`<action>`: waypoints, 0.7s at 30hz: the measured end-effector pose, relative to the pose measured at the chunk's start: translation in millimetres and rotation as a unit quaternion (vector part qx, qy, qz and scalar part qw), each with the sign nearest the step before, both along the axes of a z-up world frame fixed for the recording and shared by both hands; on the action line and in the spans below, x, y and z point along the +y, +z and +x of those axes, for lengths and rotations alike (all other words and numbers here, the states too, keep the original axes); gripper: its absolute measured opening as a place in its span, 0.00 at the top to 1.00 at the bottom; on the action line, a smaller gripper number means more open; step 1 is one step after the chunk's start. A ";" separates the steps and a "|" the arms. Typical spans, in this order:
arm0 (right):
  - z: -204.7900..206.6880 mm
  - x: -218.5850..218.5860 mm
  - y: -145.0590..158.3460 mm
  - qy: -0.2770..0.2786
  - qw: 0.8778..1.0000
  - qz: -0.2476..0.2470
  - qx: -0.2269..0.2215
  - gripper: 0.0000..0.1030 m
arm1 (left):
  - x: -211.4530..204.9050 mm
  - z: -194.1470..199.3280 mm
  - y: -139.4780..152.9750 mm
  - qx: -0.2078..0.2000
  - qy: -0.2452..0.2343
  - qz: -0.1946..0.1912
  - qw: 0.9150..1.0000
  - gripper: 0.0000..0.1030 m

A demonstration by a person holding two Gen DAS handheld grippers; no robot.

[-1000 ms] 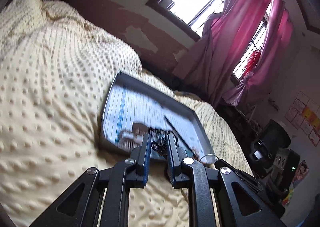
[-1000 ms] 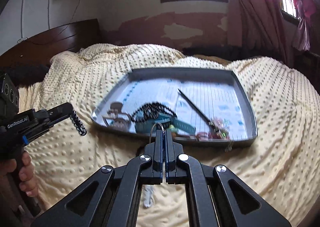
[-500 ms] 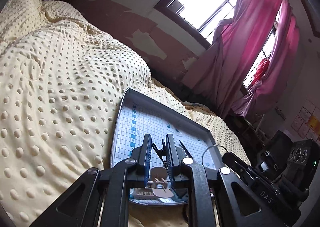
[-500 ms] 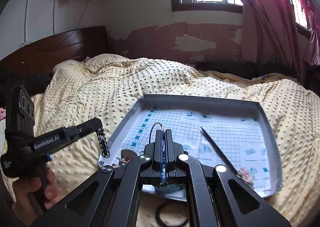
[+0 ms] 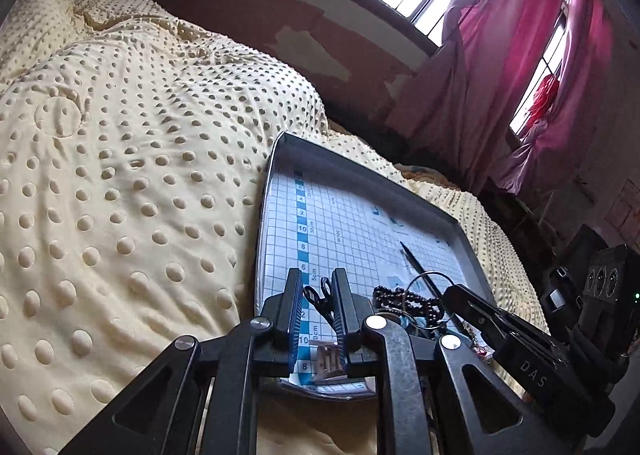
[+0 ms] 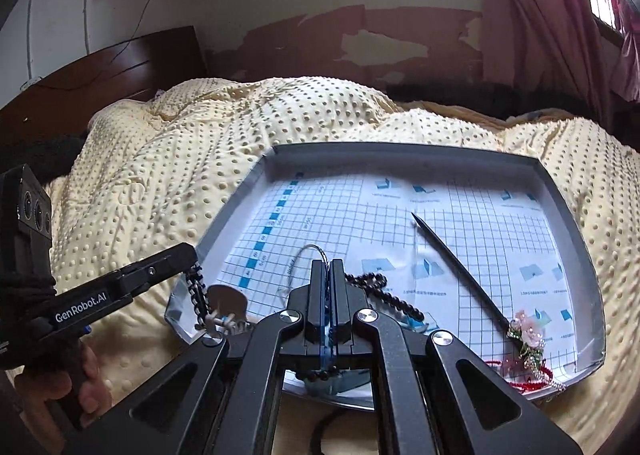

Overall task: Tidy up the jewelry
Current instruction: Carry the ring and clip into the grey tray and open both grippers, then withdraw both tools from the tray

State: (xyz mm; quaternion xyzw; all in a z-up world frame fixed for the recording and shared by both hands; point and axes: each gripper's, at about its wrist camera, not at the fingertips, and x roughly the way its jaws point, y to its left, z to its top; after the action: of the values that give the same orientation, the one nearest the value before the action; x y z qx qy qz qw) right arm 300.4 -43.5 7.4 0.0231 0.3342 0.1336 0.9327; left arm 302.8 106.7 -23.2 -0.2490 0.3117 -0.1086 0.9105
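1. now the left hand-held gripper [image 5: 316, 297] pinches a dark beaded chain [image 6: 199, 293] dangling at the grey tray [image 6: 560, 211] corner.
2. right hand-held gripper [image 6: 327, 269] is clamped on a thin wire hoop [image 6: 306, 255].
3. tray sits on the dimpled yellow bedspread [image 5: 120, 175], grid paper [image 6: 460, 231] inside.

Both wrist views low, near, facing shared tray [image 5: 360, 183] [image 6: 400, 151].

A bedroom in a home.
A bed [image 6: 280, 127] with a dotted yellow blanket, a dark wooden headboard [image 6: 120, 67], pink curtains [image 5: 540, 75] over barred windows, peeling wall paint.
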 end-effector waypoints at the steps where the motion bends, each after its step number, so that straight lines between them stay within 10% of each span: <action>1: 0.0 -2.6 -1.3 -0.002 1.000 0.005 0.003 0.98 | 0.3 0.2 -0.7 0.001 0.000 0.000 1.000 0.86; 8: -1.1 -10.4 -3.1 -0.008 1.000 0.012 0.017 0.95 | -7.4 0.6 1.1 0.008 0.003 0.038 0.999 0.70; 21: -34.9 -54.7 18.4 -0.034 0.999 0.030 -0.013 0.45 | -19.1 -29.1 24.9 -0.036 0.017 0.085 0.996 0.00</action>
State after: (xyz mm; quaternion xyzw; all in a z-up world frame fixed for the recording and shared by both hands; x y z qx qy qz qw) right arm 265.5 -98.2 25.8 0.0605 0.3167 0.1116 0.9400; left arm 273.7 87.6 1.7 -0.1716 0.2825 -0.0750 0.9408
